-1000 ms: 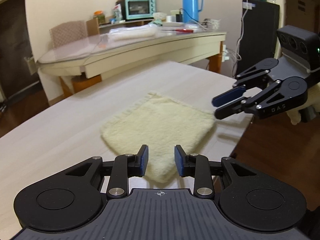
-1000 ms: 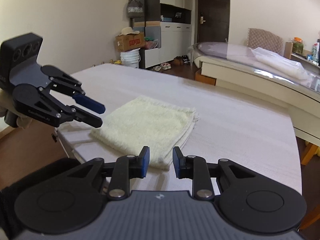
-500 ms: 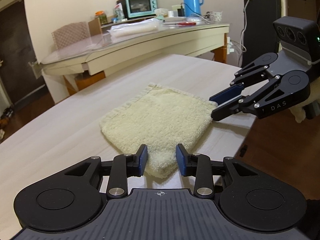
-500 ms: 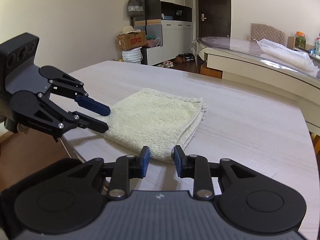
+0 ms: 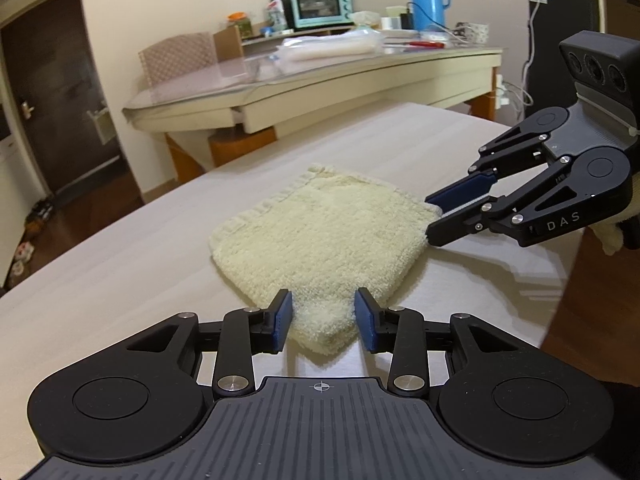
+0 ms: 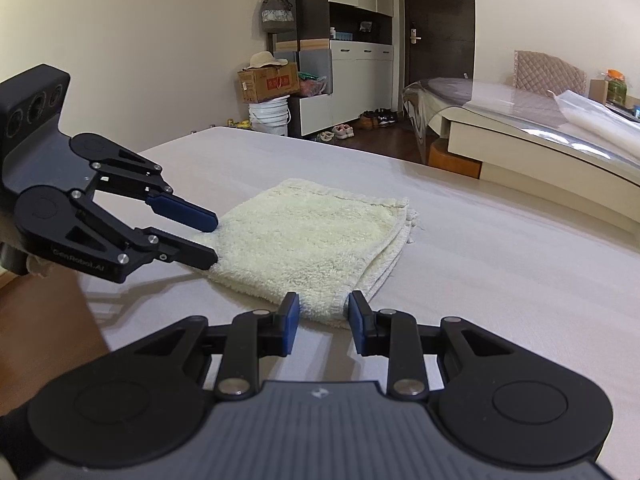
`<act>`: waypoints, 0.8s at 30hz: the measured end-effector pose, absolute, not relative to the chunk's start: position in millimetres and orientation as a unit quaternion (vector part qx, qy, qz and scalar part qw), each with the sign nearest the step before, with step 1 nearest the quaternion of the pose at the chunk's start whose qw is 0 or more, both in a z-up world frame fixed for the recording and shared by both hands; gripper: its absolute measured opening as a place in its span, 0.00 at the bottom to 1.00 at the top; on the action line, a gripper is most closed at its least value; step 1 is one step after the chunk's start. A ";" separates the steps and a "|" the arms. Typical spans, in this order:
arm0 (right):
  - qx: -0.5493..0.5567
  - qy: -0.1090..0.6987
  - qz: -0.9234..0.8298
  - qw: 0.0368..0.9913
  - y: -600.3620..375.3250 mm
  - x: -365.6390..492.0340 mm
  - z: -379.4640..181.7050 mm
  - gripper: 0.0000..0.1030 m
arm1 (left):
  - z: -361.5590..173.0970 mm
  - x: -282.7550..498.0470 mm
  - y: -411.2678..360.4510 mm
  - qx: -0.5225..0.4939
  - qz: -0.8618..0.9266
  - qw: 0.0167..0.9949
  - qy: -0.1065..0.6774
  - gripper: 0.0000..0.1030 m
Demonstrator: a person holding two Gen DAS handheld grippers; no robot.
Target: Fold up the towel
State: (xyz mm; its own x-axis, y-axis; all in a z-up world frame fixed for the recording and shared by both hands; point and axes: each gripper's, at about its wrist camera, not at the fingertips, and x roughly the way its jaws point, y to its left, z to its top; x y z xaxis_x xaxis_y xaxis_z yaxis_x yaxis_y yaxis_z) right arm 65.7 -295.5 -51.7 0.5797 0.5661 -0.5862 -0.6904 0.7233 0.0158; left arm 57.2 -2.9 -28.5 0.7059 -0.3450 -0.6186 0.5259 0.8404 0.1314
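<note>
A cream towel (image 5: pixel 324 236), folded into a thick square, lies flat on the pale wooden table (image 5: pixel 120 280). My left gripper (image 5: pixel 323 322) is open with the towel's near corner between its blue pads. My right gripper (image 5: pixel 434 218) is open at the towel's right corner, one finger above and one below its edge. In the right wrist view the towel (image 6: pixel 312 232) lies ahead, my right gripper (image 6: pixel 323 322) is open around its near corner, and my left gripper (image 6: pixel 214 240) is open around its left corner.
The table's edge runs close on the right (image 5: pixel 560 280), with floor beyond. A second glass-topped table (image 5: pixel 320 76) stands behind with an oven, a blue flask and a plastic bag. Cupboards and a box (image 6: pixel 268 84) stand at the far wall.
Both grippers have moved in toward the towel. Each open gripper now straddles a corner, where a second ago they hovered short of it. The towel has not moved.
</note>
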 end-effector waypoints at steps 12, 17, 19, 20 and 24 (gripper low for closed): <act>-0.112 0.293 0.350 0.883 -281.2 68.9 -51.1 0.33 | -29.3 70.8 10.6 0.132 -0.234 0.916 0.299 0.39; -0.113 0.292 0.348 0.884 -278.7 70.4 -50.6 0.34 | -28.0 68.1 16.3 0.095 -0.221 0.923 0.301 0.38; -0.115 0.291 0.348 0.884 -277.7 72.1 -50.7 0.34 | -27.1 69.3 17.6 0.082 -0.209 0.926 0.303 0.38; -0.115 0.290 0.347 0.884 -277.9 71.9 -50.8 0.34 | -26.7 69.5 17.8 0.079 -0.205 0.927 0.303 0.38; -0.105 0.282 0.347 0.888 -280.5 69.9 -49.6 0.34 | -25.9 67.5 15.2 0.079 -0.198 0.929 0.303 0.37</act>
